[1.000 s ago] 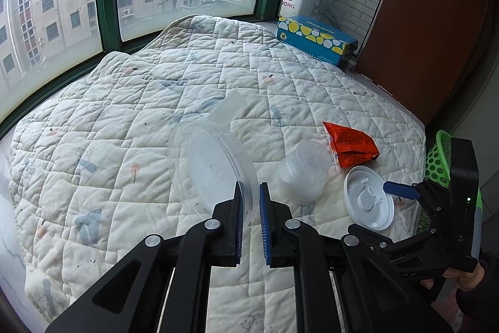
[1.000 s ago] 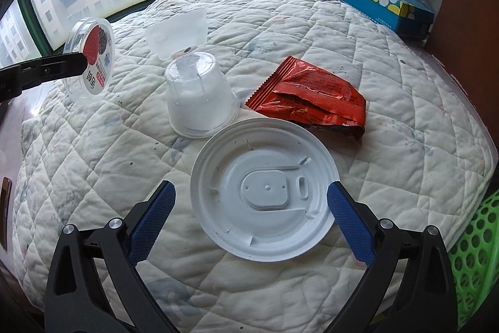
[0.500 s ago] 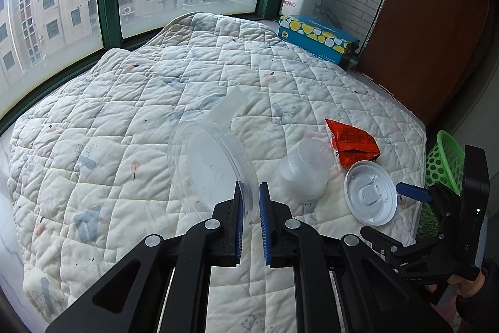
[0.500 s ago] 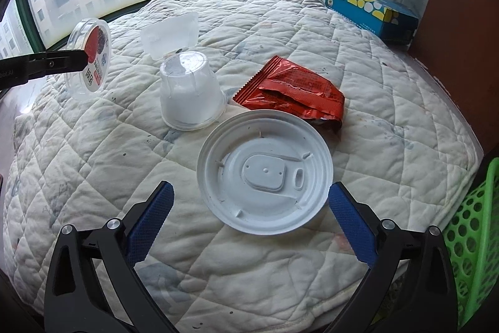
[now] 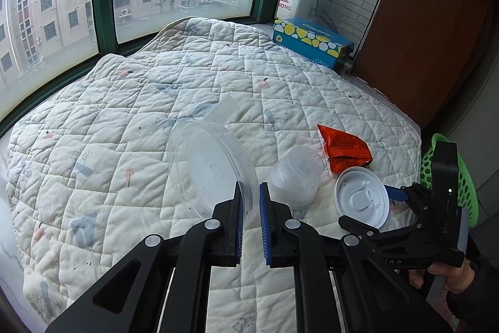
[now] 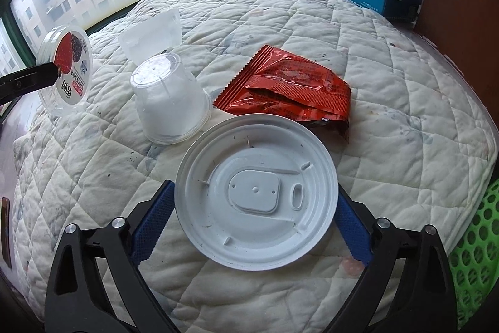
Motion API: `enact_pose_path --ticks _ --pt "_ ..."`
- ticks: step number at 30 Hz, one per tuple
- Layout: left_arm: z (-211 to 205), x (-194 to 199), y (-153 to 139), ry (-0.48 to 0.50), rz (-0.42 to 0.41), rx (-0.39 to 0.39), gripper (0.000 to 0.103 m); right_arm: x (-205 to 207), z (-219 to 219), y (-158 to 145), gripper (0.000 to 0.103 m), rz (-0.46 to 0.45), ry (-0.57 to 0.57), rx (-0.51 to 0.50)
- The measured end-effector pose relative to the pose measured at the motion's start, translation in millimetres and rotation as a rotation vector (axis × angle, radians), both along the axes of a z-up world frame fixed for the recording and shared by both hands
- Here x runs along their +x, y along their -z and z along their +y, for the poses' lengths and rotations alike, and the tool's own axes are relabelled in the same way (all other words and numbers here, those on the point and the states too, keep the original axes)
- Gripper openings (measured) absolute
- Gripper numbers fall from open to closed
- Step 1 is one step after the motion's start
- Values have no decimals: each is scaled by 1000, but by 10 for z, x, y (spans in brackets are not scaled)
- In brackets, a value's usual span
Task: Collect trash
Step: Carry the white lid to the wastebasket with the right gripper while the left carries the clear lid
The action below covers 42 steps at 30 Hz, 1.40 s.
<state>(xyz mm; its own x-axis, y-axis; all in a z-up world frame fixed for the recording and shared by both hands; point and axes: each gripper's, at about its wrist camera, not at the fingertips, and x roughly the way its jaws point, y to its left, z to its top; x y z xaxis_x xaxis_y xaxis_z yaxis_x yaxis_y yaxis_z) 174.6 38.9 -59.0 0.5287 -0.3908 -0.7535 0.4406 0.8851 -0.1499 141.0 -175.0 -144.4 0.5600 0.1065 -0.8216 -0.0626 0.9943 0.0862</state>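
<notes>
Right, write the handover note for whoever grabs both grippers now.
Left gripper: shut on the clear lid, held up off the quilt.
Right gripper: open, fingers either side of the white lid, not yet closed.
On the quilt: upturned cup, red wrapper, clear tub.
Green basket is at the right edge.
Nothing seen binned yet.
</notes>
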Motion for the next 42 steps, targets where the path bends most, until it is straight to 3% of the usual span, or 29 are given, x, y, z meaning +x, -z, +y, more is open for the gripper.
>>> enact_pose_path --ticks 13,25,42 --pt "-318 -194 -313 58 -49 -17 10 -394 -243 -588 93 -97 31 28" --pt "-1024 -464 -669 170 -101 -55 10 -923 -959 -1073 93 -190 171 29" --pt "-2118 -858 -946 362 -132 -74 10 -1601 -2211 -1149 94 -208 449 4"
